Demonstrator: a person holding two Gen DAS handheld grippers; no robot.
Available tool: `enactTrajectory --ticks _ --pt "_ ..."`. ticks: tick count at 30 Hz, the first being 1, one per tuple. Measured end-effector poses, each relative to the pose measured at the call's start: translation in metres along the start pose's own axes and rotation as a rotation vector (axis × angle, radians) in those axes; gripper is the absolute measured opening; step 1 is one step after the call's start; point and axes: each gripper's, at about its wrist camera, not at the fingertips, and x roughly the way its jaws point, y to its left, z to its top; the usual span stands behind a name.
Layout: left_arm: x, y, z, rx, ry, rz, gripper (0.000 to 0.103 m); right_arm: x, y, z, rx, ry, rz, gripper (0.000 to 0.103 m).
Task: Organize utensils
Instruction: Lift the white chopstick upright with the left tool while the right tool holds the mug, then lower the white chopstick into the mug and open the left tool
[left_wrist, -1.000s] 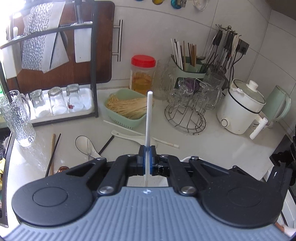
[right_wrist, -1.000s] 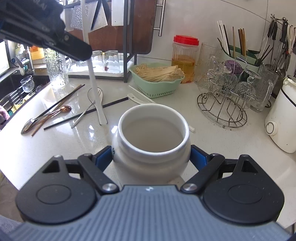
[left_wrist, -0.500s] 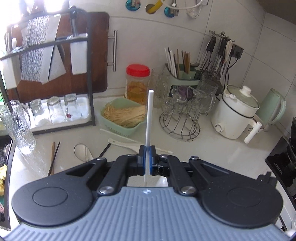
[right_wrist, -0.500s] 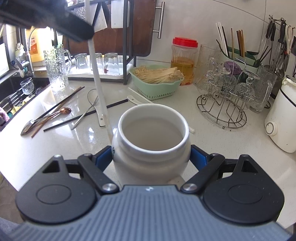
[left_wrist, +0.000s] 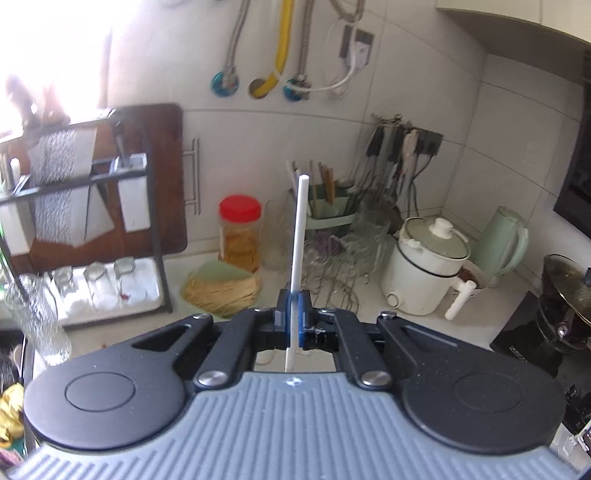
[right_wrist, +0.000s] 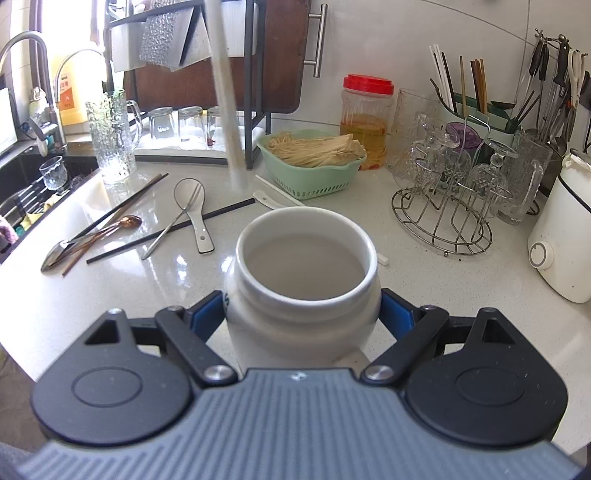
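Observation:
My left gripper (left_wrist: 291, 314) is shut on a white chopstick (left_wrist: 298, 236) and holds it upright, high above the counter. The same chopstick (right_wrist: 227, 110) shows blurred in the right wrist view, hanging behind and left of the jar. My right gripper (right_wrist: 303, 314) is shut on a white ceramic jar (right_wrist: 303, 273), which stands empty on the counter. Loose utensils lie on the counter left of the jar: a white spoon (right_wrist: 192, 206), a black chopstick (right_wrist: 173, 230), a metal spoon (right_wrist: 55, 254), a copper spoon (right_wrist: 125, 223) and another white chopstick (right_wrist: 280, 192).
A green basket of noodles (right_wrist: 314, 162), a red-lidded jar (right_wrist: 365, 118), a wire glass rack (right_wrist: 447, 199), a utensil holder (right_wrist: 476, 107) and a white cooker (right_wrist: 561, 236) stand at the back and right. A dish rack with glasses (right_wrist: 184, 125) and the sink (right_wrist: 33, 177) are left.
My left gripper has lifted the white chopstick well upward and tilted up toward the wall. The right gripper and the jar have not moved.

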Motion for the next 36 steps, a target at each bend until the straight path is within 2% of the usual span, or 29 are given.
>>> enactTrajectory --ticks 7,13,26,32,36 --pt "-0.002 -0.015 0.008 0.020 0.005 -0.040 0.004 0.000 0.000 -0.001 0.004 -0.001 0.000 0.090" --pt "0.010 -0.025 0.000 0.034 0.041 -0.061 0.004 0.000 -0.001 -0.001 0.005 -0.001 0.001 0.090" --pt "0.084 -0.029 -0.056 0.046 0.250 -0.071 0.004 -0.005 -0.004 -0.006 0.006 -0.008 -0.003 0.090" --pt "0.106 -0.032 -0.071 0.058 0.304 -0.061 0.004 -0.006 -0.006 -0.006 0.002 -0.008 -0.001 0.090" --pt "0.114 -0.034 -0.072 0.074 0.303 -0.038 0.004 -0.007 -0.007 -0.007 -0.004 -0.010 0.005 0.091"
